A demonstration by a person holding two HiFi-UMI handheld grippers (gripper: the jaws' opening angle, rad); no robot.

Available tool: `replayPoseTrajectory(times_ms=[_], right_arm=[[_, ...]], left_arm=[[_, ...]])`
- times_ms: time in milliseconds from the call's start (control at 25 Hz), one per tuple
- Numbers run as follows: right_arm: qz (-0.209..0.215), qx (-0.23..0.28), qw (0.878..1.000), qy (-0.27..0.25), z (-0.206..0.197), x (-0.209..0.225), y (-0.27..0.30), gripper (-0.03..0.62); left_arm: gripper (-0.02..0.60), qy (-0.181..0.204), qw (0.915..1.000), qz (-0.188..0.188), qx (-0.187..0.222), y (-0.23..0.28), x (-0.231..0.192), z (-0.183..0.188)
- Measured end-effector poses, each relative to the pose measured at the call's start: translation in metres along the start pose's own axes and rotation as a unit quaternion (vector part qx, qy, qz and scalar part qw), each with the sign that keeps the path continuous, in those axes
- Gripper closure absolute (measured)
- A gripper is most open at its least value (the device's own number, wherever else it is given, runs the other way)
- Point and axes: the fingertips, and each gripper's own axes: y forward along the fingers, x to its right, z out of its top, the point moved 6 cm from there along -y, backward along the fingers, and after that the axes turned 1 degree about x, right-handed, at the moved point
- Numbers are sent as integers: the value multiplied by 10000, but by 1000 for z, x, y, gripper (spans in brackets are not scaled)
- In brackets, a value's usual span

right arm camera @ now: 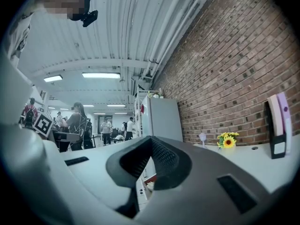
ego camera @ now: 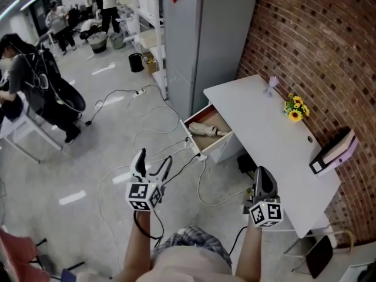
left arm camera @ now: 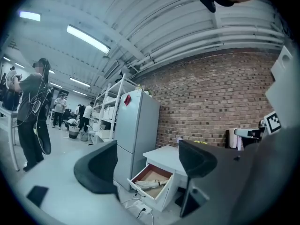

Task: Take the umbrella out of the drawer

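Approach to the open drawer: both grippers well short of it, nothing in hand.

Noted black two-jaw left gripper (ego camera: 154,157) spread to full width and empty, the drawer framed in the gap in its own view. Noted black two-jaw right gripper (ego camera: 262,172) closed pad to pad on nothing. Beyond, found shallow white pull-out drawer (ego camera: 192,137) of the white desk (ego camera: 258,122) drawn open by the red brick wall (ego camera: 305,46), well apart from both grippers. Inside, on its brown floor, located folded beige compact umbrella (ego camera: 207,129) lying flat. Judged light, stiff along the shaft, soft and slippery in the fabric folds. Best taken across the middle of the bundle with the open left jaws, firmly enough to bite the shaft under the cloth. Handle end not resolved.
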Motion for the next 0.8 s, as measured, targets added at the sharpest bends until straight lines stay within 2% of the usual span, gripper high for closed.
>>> replayPoseTrajectory(times_ms=[440, 800], right_arm=[[-186, -102, 9998, 16, -11, -1, 18, 576], [-236, -45, 9997, 30, -23, 17, 82, 576]], left_arm=[[190, -63, 9999, -113, -96, 19, -20, -7], [191, -2, 9998, -158, -83, 81, -41, -7]])
